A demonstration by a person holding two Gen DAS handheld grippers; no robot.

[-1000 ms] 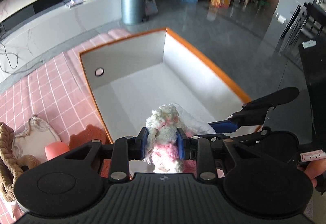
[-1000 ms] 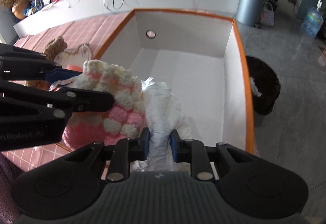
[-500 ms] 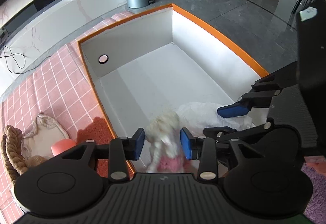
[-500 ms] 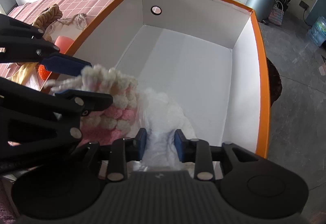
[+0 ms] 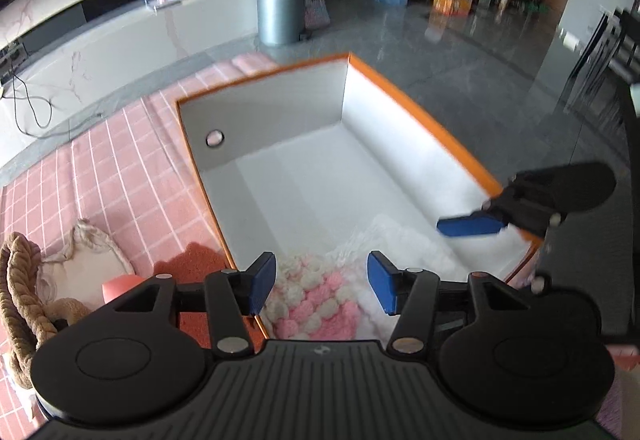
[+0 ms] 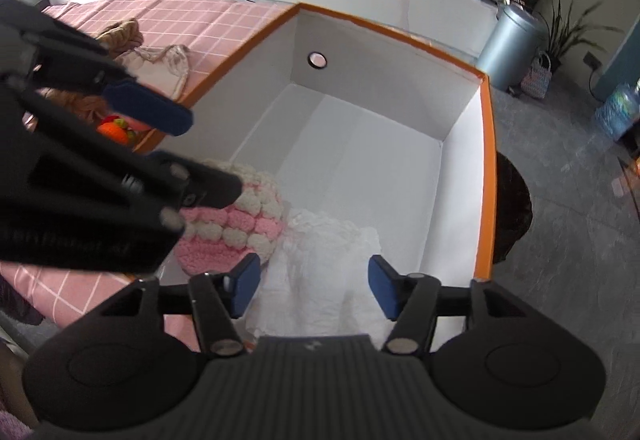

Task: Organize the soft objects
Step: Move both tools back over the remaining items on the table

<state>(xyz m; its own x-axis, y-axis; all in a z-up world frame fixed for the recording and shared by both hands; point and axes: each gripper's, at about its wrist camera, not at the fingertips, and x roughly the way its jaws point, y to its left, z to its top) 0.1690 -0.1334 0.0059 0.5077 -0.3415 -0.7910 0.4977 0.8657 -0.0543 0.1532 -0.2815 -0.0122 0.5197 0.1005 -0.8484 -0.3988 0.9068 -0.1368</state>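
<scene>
Knitted item [image 5: 316, 300] in box [image 5: 448, 144]; left gripper [image 5: 322, 282] wide, empty.

Pink checked cloth [image 5: 120, 168] under orange-rimmed box [image 5: 420, 112], rope basket [image 5: 16, 292].

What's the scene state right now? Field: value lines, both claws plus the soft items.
left claw: open, above the knitted piece, holding nothing
right claw: open, above the white cloth, holding nothing
pink and white knitted piece: lying in the bin's near corner
white cloth: lying in the bin beside the knitted piece, touching it
orange-rimmed bin: white inside, otherwise bare
pink checked cloth: left of the bin, other soft items remain there
</scene>
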